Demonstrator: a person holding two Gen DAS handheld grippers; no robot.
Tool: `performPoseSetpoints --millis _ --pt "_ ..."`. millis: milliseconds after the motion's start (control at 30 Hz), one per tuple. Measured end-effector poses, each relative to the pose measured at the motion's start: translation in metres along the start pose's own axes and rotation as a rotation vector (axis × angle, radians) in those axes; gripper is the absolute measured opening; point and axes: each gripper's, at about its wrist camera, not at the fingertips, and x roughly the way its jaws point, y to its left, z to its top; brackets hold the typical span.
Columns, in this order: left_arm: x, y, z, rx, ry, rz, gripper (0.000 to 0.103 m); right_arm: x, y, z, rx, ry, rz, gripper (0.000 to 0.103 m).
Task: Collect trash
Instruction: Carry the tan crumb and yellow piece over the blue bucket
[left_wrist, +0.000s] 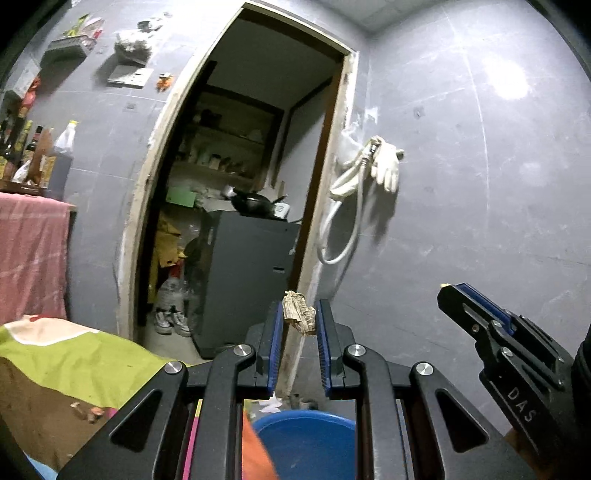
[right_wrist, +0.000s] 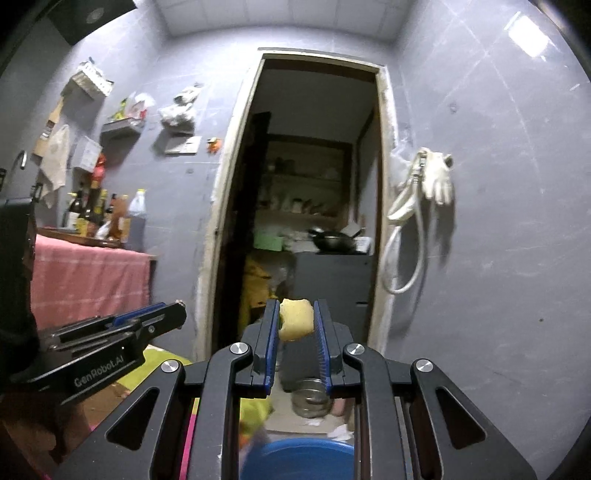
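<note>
My left gripper (left_wrist: 299, 314) is shut on a crumpled brown paper scrap (left_wrist: 298, 313) held in the air between its blue pads. My right gripper (right_wrist: 296, 319) is shut on a pale yellow bitten fruit piece (right_wrist: 295, 319). Both are raised facing a grey wall and a doorway. A blue basin (left_wrist: 306, 441) lies below the left gripper and also shows below the right gripper in the right wrist view (right_wrist: 299, 458). The right gripper appears at the right of the left wrist view (left_wrist: 454, 295), and the left gripper at the left of the right wrist view (right_wrist: 177, 312).
An open doorway (right_wrist: 314, 206) leads to a storeroom with a dark cabinet (left_wrist: 243, 277). A table with a green cloth (left_wrist: 62, 350) sits at left. A pink cloth (right_wrist: 88, 277) hangs under a bottle shelf. A white glove and hose (right_wrist: 436, 181) hang on the right wall. A metal pot (right_wrist: 312, 400) stands on the floor.
</note>
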Motion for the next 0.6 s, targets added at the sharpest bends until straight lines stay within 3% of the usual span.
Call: performPoseSetpoints --millis 367,600 --pt "0.075 -0.033 -0.061 0.005 0.135 0.046 0.015 0.021 -0.055 -0.064 0.078 0.077 -0.087 0.016" --pt "0.102 -0.032 -0.1 -0.009 0.236 0.096 0.015 0.032 -0.074 -0.106 0.112 0.172 -0.089 0.016"
